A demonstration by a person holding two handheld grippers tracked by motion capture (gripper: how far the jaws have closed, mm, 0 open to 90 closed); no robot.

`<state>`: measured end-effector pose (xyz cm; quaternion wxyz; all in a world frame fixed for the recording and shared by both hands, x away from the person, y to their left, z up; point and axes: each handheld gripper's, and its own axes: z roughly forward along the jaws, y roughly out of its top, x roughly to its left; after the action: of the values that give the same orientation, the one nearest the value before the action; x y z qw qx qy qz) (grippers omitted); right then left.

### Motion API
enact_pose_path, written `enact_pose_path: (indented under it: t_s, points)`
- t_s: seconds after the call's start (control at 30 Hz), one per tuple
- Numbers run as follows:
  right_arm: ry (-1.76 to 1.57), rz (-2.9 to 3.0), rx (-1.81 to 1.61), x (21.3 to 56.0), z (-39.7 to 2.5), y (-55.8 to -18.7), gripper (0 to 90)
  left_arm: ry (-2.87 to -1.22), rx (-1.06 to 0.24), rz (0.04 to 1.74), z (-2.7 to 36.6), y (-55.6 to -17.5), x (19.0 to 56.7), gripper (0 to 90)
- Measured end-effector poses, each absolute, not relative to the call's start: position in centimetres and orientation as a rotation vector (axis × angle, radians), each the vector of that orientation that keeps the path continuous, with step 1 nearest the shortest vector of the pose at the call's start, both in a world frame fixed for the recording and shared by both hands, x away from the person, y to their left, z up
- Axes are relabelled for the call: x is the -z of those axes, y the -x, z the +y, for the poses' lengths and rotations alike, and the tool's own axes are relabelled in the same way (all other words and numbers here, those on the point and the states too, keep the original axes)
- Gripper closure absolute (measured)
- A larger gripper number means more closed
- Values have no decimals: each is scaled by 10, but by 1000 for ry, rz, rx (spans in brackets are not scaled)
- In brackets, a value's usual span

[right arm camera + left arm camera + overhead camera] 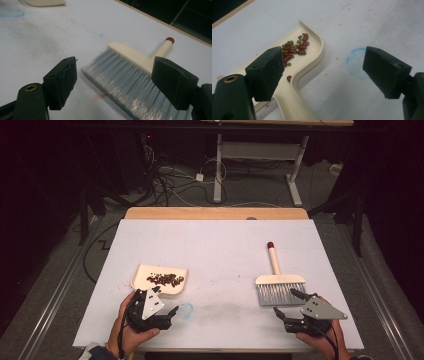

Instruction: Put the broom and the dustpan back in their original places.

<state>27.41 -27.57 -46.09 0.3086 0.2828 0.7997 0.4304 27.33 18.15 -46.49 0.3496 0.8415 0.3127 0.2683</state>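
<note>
A cream dustpan [136,279] lies at the table's front left, holding a small heap of red and green beans [165,279]. My left gripper [172,316] stands open just in front of it. In the left gripper view the pan's rim [318,58] and handle pass under the left jaw, and the beans [295,47] lie beyond it. A hand brush [278,281] with grey bristles and a cream, red-tipped handle lies at the front right. My right gripper [288,303] is open, right at the bristle ends. The bristles [125,80] lie between the open jaws, apart from both.
A faint blue ring stain [186,310] marks the white table top [225,250] beside my left gripper. Its wooden back edge [215,213] shows at the far side. Cables and a desk frame [260,165] are on the dark floor behind.
</note>
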Motion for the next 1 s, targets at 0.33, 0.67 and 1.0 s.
enact_pose_path:
  t_s: [0.33, 0.67, 1.0]
  points:
    - [-732, 2100, -1135, 459, -275, -274, 212, -2192, -693, 809, 181, -275, 466, 168]
    - [-731, 2077, -1136, 456, -276, -275, 214, -2189, -696, 818, 181, -274, 466, 168]
    - [-758, 2061, -1082, 455, -275, -277, 216, -2186, -704, 804, 183, -273, 465, 168]
